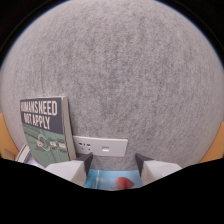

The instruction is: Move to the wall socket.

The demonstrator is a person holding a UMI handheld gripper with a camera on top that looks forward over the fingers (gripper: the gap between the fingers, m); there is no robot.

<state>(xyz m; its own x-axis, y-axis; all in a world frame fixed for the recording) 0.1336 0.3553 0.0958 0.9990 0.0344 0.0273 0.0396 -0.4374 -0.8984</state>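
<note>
A white wall socket (100, 146) sits low on a grey speckled wall (120, 80), just beyond my fingertips and a little left of the gap between them. My gripper (114, 161) is open; the left finger (79, 169) and the right finger (151, 167) stand well apart with nothing pressed between them. In the gap below them lies a blue surface (102, 179) with a small red thing (125, 183) on it; I cannot tell what either is.
A dark book (46, 131) with white title lettering and a green lower cover leans upright against the wall, right beside the socket's left end. Orange-brown surfaces (218, 142) show past the wall at both sides.
</note>
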